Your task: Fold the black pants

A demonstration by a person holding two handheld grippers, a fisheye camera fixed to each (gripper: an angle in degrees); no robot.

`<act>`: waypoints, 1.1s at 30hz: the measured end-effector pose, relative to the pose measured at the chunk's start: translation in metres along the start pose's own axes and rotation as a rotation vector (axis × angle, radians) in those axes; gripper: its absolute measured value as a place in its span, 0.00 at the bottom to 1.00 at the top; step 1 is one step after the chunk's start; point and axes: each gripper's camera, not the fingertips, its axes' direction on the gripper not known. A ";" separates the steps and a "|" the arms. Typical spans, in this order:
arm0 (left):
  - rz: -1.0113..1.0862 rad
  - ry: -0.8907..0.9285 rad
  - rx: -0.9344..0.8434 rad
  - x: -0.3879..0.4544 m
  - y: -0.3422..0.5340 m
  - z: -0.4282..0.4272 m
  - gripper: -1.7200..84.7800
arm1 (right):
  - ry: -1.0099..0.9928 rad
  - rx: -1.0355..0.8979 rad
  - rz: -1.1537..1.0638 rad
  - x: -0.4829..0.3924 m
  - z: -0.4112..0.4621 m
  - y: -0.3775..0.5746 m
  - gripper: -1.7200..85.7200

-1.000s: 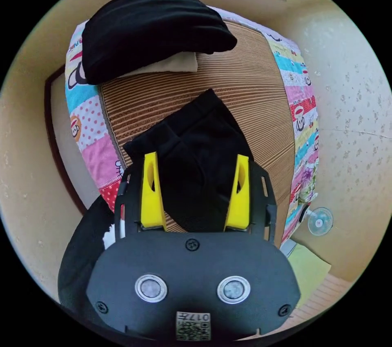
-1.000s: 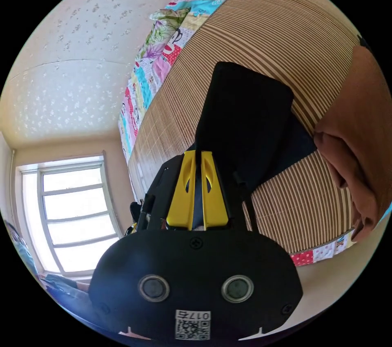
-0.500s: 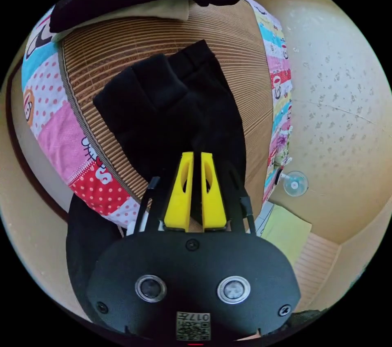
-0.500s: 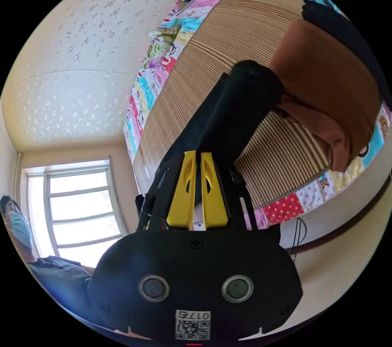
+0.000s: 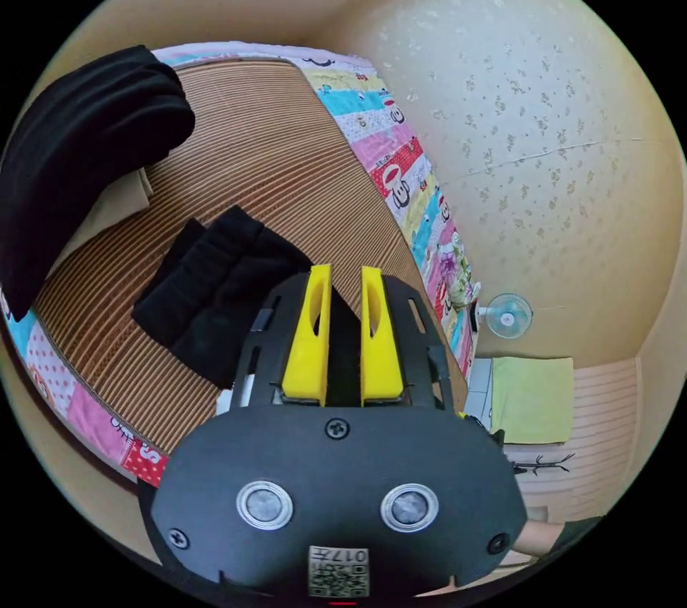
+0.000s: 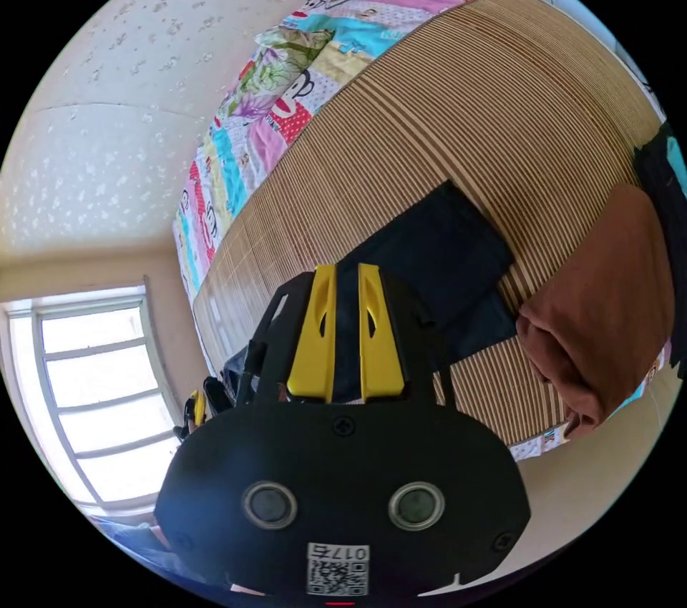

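The black pants (image 5: 215, 293) lie folded into a compact bundle on the striped mat (image 5: 286, 157) of the bed, near its left edge, apparently set down to finish the fold. A dark garment (image 5: 79, 136) is heaped to their left; in the right gripper view a brown garment (image 6: 608, 293) crowds them closely. The left gripper (image 5: 346, 279) and right gripper (image 6: 347, 275) hover above, fingers slightly parted, grasping nothing. Open mat lies beyond toward the patchwork quilt (image 6: 286, 93).
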 end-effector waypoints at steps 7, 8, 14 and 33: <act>-0.307 -0.171 -0.032 -0.120 0.046 -0.028 0.27 | 0.052 -0.127 -0.112 0.015 0.025 0.050 0.03; -0.358 -0.167 -0.033 -0.135 0.049 -0.029 0.28 | 0.055 -0.145 -0.108 0.022 0.028 0.059 0.03; -0.524 0.106 -0.086 -0.218 0.027 0.006 0.20 | -0.103 -0.231 0.100 0.115 0.038 0.136 0.03; -0.440 -0.103 -0.178 -0.301 -0.003 -0.129 0.14 | -0.529 -0.088 0.362 0.156 0.085 0.086 0.12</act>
